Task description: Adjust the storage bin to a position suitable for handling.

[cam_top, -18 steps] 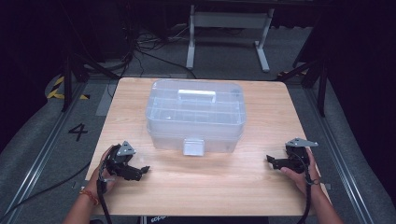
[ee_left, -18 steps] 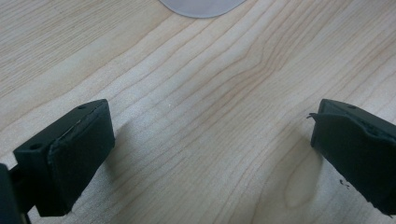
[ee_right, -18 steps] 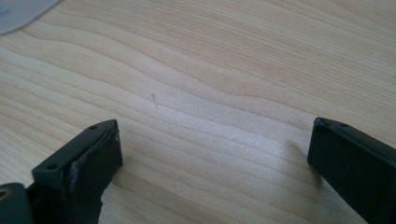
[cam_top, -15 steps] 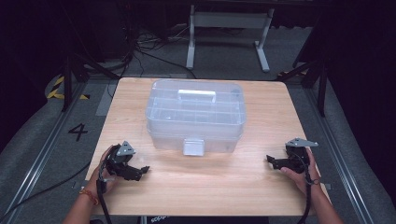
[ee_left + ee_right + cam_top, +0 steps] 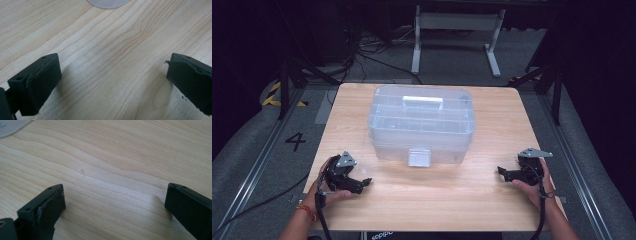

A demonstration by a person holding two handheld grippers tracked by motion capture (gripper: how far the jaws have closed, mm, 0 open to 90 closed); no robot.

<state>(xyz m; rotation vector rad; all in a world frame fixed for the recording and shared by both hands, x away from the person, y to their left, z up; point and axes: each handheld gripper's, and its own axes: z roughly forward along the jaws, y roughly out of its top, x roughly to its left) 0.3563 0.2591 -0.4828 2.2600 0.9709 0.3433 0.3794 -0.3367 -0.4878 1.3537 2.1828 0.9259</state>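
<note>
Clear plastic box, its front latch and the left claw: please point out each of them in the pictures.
Clear plastic box [image 5: 422,117]: high view, on its lid.
Front latch [image 5: 419,157]: high view, on the middle of the flap.
Left claw [image 5: 362,183]: high view, between its tips.

I have my left gripper [image 5: 362,183] low at the near left, held in my left hand [image 5: 329,187] with its nose turned inward to the right, and its jaws stand wide apart with nothing between them. My right gripper [image 5: 503,173] sits at the near right in my right hand [image 5: 534,186], nose turned inward to the left, jaws likewise spread wide and empty. Both forearms come in from the bottom edge, well apart from each other.
</note>
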